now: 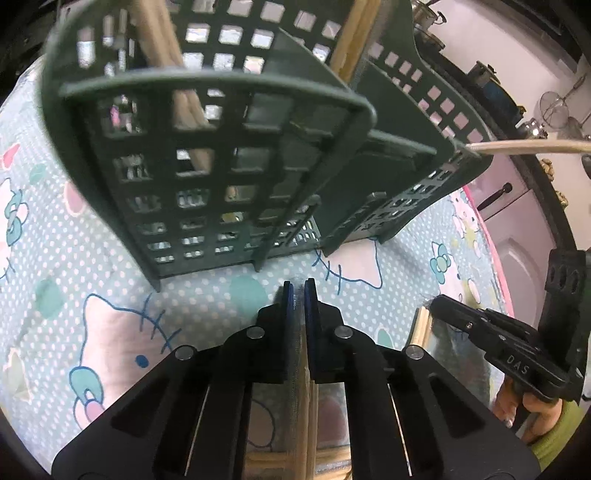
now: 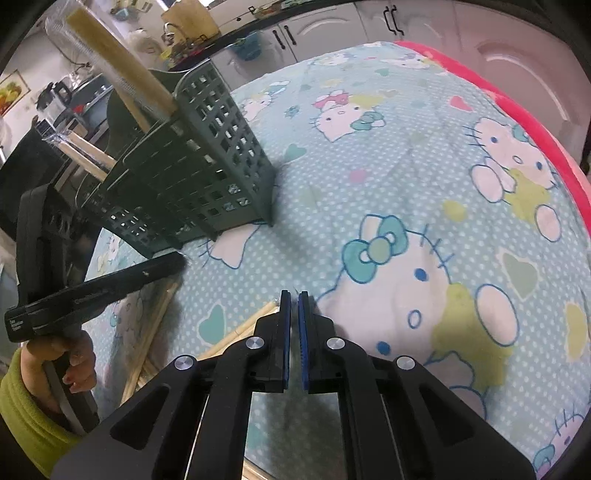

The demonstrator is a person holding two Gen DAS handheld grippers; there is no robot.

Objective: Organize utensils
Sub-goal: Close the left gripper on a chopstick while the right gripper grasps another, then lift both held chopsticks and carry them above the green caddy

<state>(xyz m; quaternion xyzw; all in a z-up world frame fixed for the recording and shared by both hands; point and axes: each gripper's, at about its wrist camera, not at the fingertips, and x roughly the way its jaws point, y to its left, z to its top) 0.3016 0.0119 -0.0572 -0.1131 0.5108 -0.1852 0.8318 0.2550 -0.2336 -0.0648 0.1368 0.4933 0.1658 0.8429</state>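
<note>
A dark green lattice utensil caddy (image 1: 221, 155) stands on the Hello Kitty cloth (image 1: 92, 258), with wrapped wooden chopstick packs (image 1: 162, 55) upright in its compartments. It also shows in the right wrist view (image 2: 192, 173). My left gripper (image 1: 299, 291) is shut on a wrapped pack of chopsticks (image 1: 303, 406), just in front of the caddy's base. My right gripper (image 2: 291, 302) is shut on a wrapped chopstick pack (image 2: 236, 334), low over the cloth to the right of the caddy. Another chopstick pack (image 2: 151, 332) lies on the cloth under the left gripper.
The cloth's pink edge (image 2: 535, 122) runs along the right. Kitchen cabinets (image 2: 424, 22) and a cluttered counter (image 2: 184, 37) stand behind. Hello Kitty cloth (image 2: 406, 184) spreads to the right of the caddy.
</note>
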